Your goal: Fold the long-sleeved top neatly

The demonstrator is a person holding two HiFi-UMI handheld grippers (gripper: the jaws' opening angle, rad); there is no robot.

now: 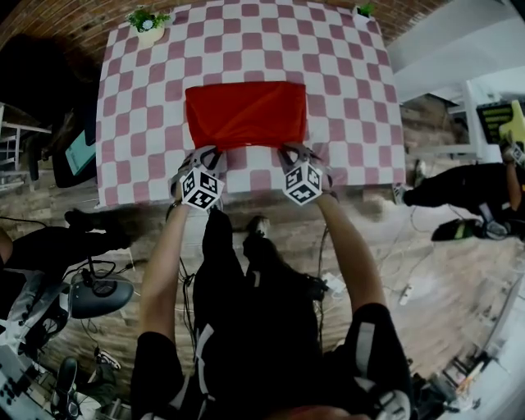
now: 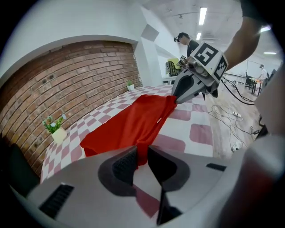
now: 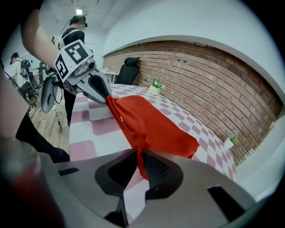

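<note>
Long-sleeved top (image 1: 246, 115): red, folded into a flat rectangle wider than it is deep; it lies on the table (image 1: 344, 98), midway between the left and right sides and towards the near edge; its two near corners are lifted a little off the checked cloth

Table: covered in a pink and white checked cloth; its far edge stands against a brick wall (image 2: 67, 80)

Left gripper (image 2: 142, 162): at the table's near edge, on the top's near left corner; clenched on a narrow bunch of red fabric, which fills the slim gap between the two pads; pointing down and away towards the far side of the table

Right gripper (image 3: 139, 162): at the table's near edge, on the top's near right corner; clamped tight on a gathered fold of the same fabric; tilted down likewise

Near hem: runs taut from one gripper to the other, parallel to the table's near edge

Potted plant (image 1: 149, 25): on the table's far left corner, well apart from the top; a second, smaller plant (image 1: 363, 10) stands at the far right corner
</note>
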